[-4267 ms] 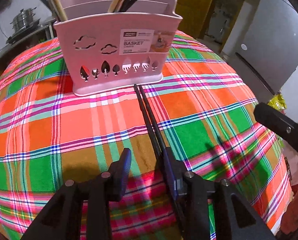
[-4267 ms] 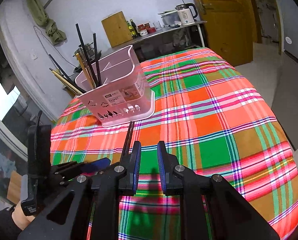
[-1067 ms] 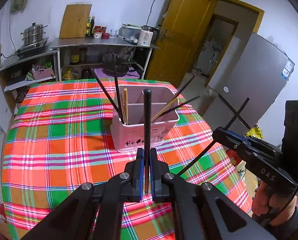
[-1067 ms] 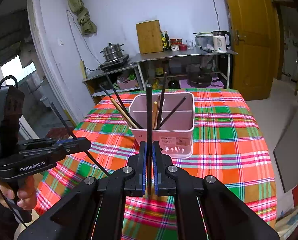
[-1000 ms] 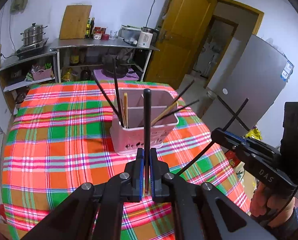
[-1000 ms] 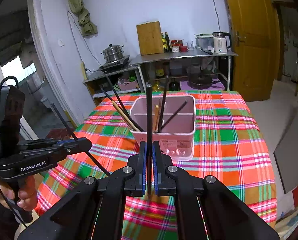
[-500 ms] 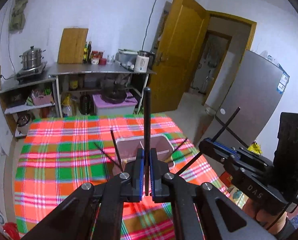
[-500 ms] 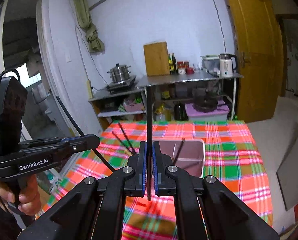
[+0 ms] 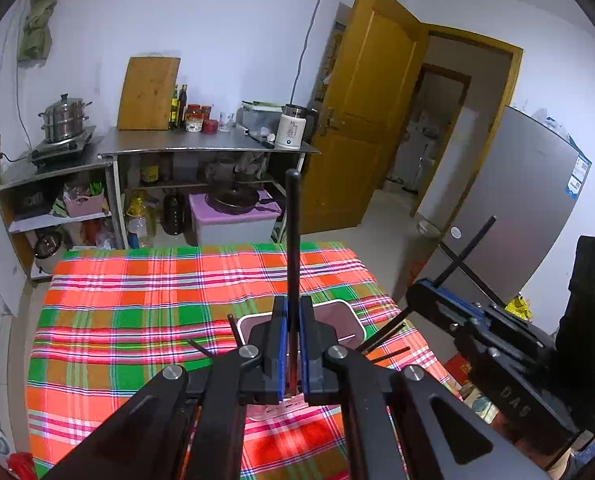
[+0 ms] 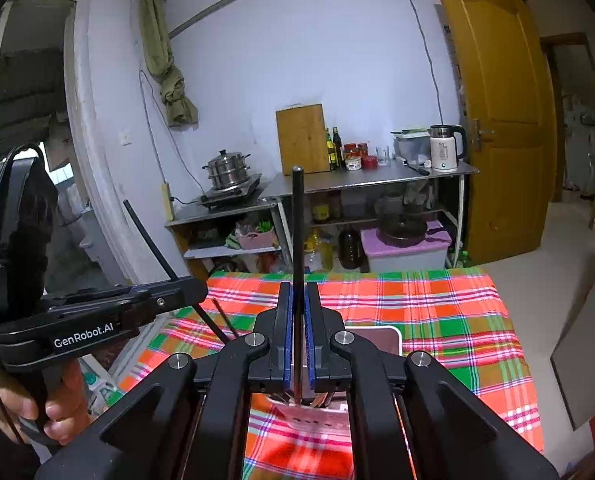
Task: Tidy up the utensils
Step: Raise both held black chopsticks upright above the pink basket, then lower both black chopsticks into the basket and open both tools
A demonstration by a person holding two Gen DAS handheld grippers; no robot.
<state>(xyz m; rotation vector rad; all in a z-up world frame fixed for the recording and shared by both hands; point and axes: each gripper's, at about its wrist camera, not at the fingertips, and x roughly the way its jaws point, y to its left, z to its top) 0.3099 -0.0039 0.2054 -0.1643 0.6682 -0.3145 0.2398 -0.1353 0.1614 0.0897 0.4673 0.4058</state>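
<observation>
L gripper [image 9: 292, 344] is clamped on a black chopstick [image 9: 292, 240]: blue pads pinch it near its lower end, stick standing upright between the fingers w/ its tip well above them. R gripper [image 10: 296, 340] does the same w/ its own black chopstick [image 10: 297, 232], fingers together on the shaft, stick upright.

Pink utensil basket [image 9: 351, 316] sits on the plaid tablecloth [image 9: 137, 308], below and just beyond the L fingertips; most of it is hidden behind the fingers. In the R wrist view the basket's rim [image 10: 381, 338] shows just right of the R fingers, its labelled front wall below them. Can't tell which compartment lies under either stick.

Other black chopsticks stick out of the basket: two tips [image 9: 213, 336] left of the L fingers, two more [image 9: 385, 344] right of them, all leaning outward.

Each gripper shows in the other's cam. R gripper appears at right of the L fingers, chopstick slanting up. L gripper appears left of the R fingers, held by a hand [image 10: 25, 404] on its grip, chopstick slanting up-left.

Beyond the fingers, past the table: steel counter [image 10: 369, 176] w/ kettle [image 10: 443, 153], cutting board [image 10: 302, 139], steamer pot [image 10: 226, 169].
</observation>
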